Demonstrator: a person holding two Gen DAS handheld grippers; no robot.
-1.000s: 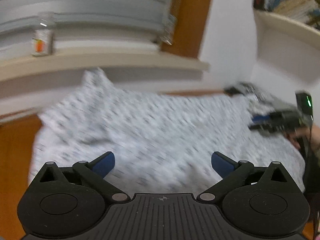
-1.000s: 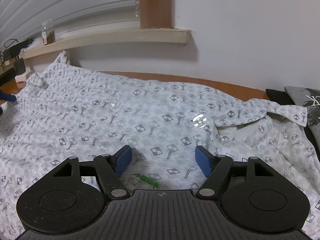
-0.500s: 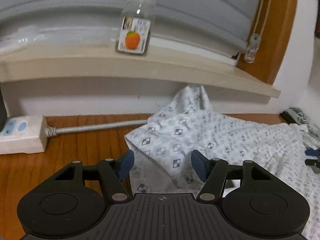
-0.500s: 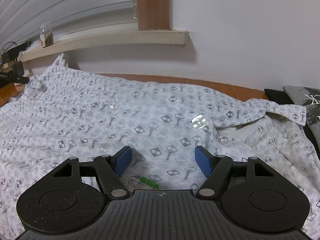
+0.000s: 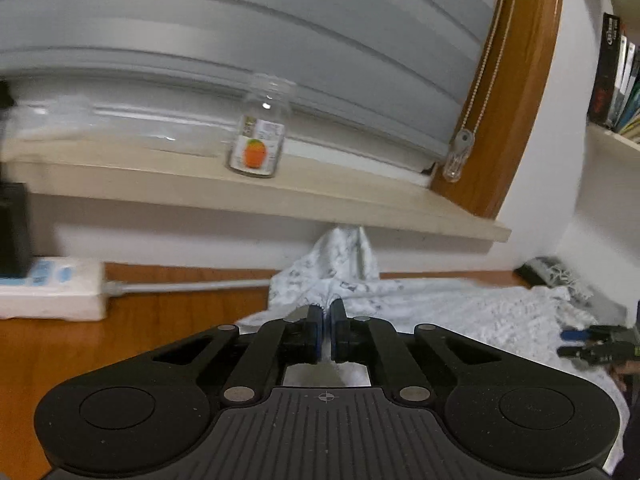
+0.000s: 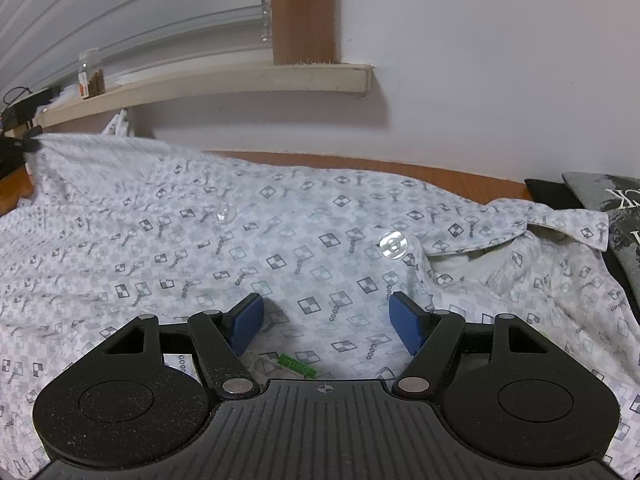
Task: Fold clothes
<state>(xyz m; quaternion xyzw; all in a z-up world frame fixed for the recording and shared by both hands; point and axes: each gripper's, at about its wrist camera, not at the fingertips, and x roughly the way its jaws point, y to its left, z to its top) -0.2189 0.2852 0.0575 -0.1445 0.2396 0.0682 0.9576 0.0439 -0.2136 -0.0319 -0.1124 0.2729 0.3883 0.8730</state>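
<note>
The left gripper (image 5: 326, 314) is clamped on an edge of the patterned shirt (image 5: 440, 308), which lies on the wooden table (image 5: 132, 340) below a sill bearing a jar (image 5: 261, 142).

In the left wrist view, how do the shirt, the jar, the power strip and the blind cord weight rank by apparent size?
1. Shirt
2. Power strip
3. Jar
4. Cord weight
The strip lies nearer the camera than the jar, so their order is unsure.
</note>
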